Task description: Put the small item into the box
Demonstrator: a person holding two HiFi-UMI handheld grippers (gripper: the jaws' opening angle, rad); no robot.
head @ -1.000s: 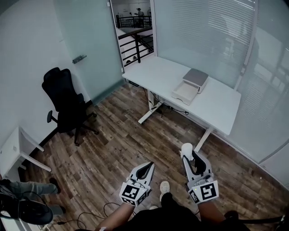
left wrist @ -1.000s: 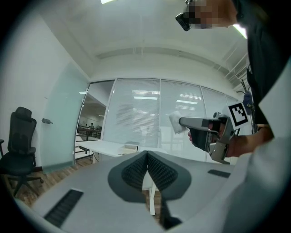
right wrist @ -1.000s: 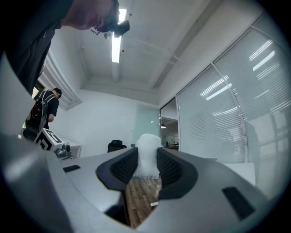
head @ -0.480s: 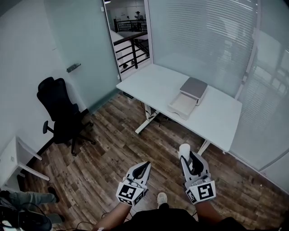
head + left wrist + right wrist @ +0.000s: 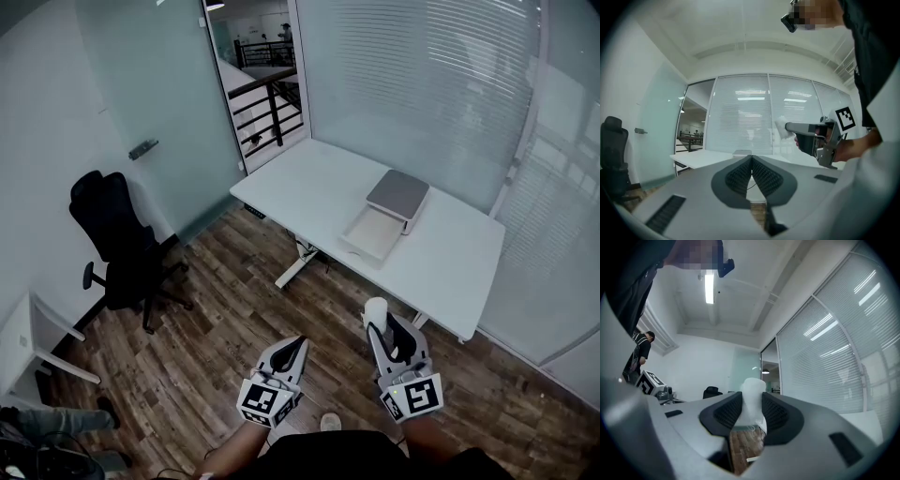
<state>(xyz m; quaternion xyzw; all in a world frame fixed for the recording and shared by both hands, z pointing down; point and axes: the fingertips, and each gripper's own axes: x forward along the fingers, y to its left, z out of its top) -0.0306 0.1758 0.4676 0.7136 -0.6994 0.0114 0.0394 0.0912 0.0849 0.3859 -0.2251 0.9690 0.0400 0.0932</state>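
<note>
Though far from box, small item between right fingers (pinched)

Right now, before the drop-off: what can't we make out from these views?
- White item: too small in the head view and blurred in the right gripper view. Its lower part is covered by the right gripper's jaws, so what it is stays unclear.
- Box: too small in the head view to tell if it is empty.
- Left gripper view: the box is mostly hidden behind the left gripper's shut jaws.
</note>
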